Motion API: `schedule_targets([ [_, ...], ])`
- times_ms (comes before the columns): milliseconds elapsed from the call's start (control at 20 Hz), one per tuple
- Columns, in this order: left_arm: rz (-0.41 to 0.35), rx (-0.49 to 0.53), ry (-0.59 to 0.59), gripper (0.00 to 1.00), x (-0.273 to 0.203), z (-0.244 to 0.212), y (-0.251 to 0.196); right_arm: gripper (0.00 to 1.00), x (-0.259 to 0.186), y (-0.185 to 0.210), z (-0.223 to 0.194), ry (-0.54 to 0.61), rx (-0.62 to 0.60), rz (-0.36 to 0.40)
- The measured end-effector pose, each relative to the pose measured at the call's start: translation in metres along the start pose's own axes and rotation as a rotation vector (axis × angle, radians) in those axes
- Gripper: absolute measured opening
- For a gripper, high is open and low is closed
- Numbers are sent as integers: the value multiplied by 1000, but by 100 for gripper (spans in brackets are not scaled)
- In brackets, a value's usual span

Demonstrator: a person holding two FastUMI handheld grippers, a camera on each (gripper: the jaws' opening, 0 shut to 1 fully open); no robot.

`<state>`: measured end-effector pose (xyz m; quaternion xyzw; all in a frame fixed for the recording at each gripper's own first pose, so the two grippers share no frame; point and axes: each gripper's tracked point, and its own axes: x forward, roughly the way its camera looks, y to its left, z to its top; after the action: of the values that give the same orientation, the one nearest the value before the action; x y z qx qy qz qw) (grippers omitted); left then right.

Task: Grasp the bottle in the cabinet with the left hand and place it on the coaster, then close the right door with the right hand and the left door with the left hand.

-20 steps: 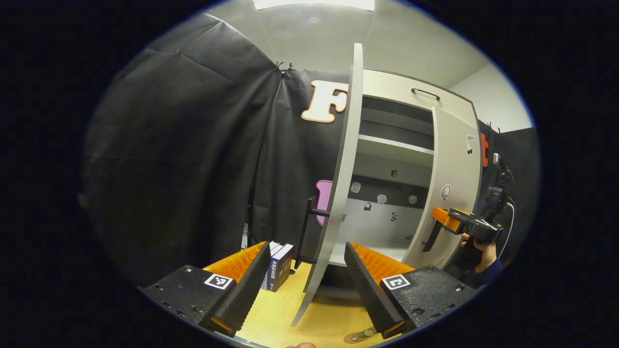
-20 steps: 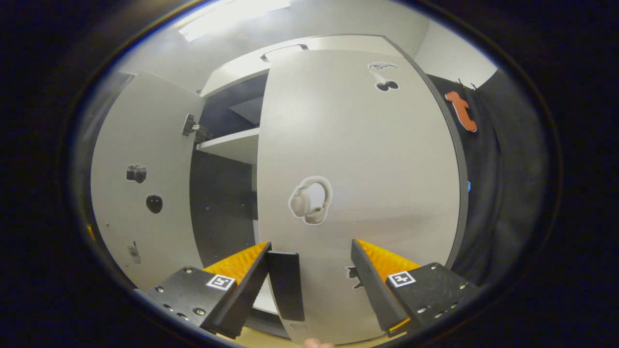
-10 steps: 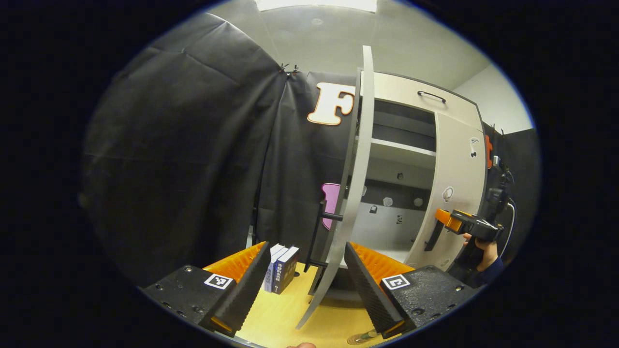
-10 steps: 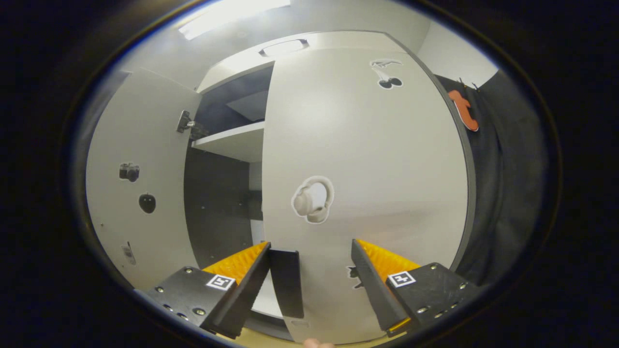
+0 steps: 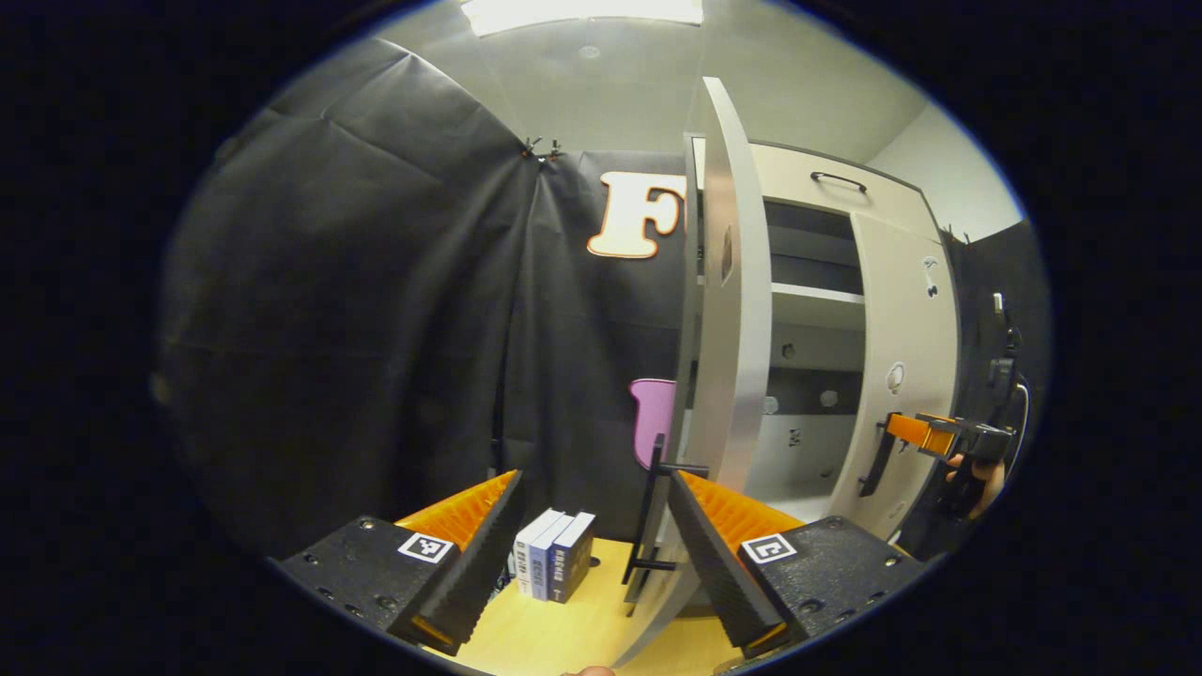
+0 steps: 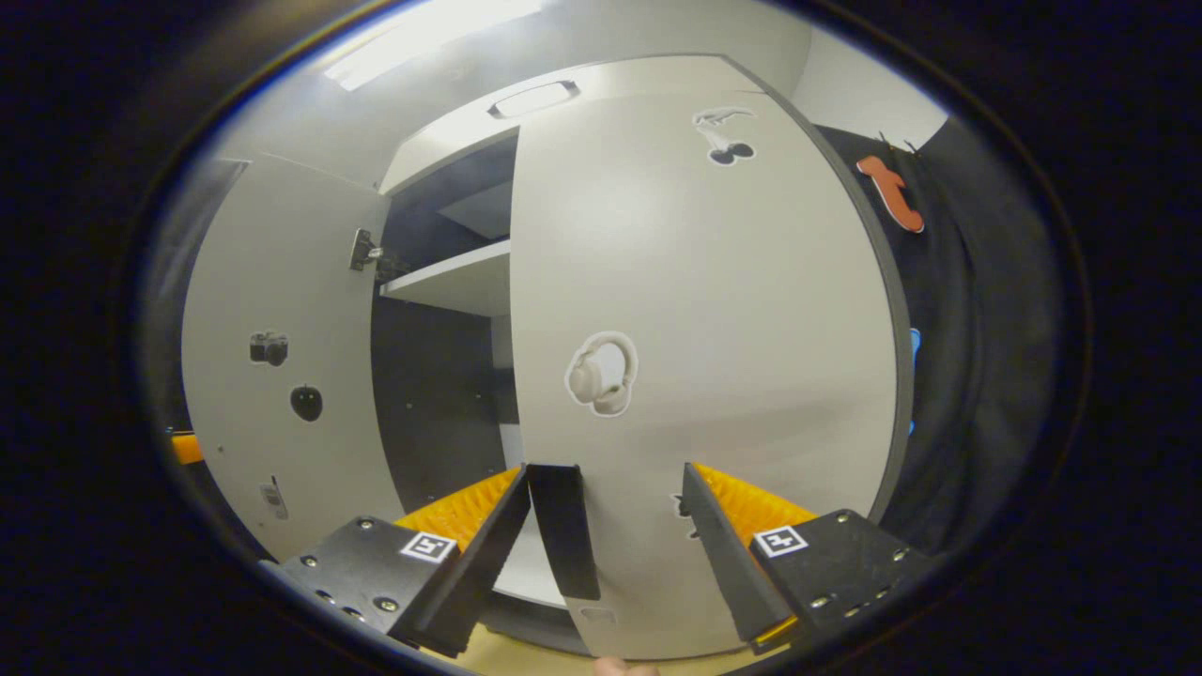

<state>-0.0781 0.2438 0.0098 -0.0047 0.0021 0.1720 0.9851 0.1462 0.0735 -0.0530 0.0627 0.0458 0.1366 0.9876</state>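
Observation:
In the left gripper view the cabinet's left door (image 5: 728, 329) stands nearly edge-on just ahead. Its black handle (image 5: 657, 512) sits beside the right finger of my open left gripper (image 5: 593, 526). Farther right, the right gripper (image 5: 925, 437), held by a hand (image 5: 977, 474), is at the right door's (image 5: 906, 376) handle (image 5: 878, 460). In the right gripper view the right door (image 6: 704, 329) is close in front. Its black handle (image 6: 563, 530) lies between the fingers of my open right gripper (image 6: 606, 535), next to the left finger. The left door's inner face (image 6: 272, 376) stands open at left.
A white shelf (image 6: 451, 282) crosses the dark cabinet interior in the gap between the doors. Three books (image 5: 554, 563) stand on the wooden table (image 5: 563, 629) left of the cabinet. Black cloth hangs behind and to the left.
The left door has swung inward and its handle now sits by my left gripper's right finger. The gap between the doors looks narrower in the left gripper view. Both grippers stay open.

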Motion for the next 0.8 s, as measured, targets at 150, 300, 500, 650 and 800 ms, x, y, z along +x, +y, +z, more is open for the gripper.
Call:
schedule_targets([
  [150,-46,-25,18,94,2,-3,-4,100,-18,-6,6,-13,-12,-1],
  [300,-89,-31,26,94,1,-3,-15,97,-32,-10,15,-29,-26,-8],
  [500,-196,-55,31,94,3,-8,-50,100,-45,-16,17,-25,-39,-18],
  [650,-273,-85,35,94,10,-11,-74,100,-54,-19,17,-21,-49,-26],
  [800,-319,-94,40,94,13,-14,-97,100,-61,-24,14,-7,-60,-38],
])
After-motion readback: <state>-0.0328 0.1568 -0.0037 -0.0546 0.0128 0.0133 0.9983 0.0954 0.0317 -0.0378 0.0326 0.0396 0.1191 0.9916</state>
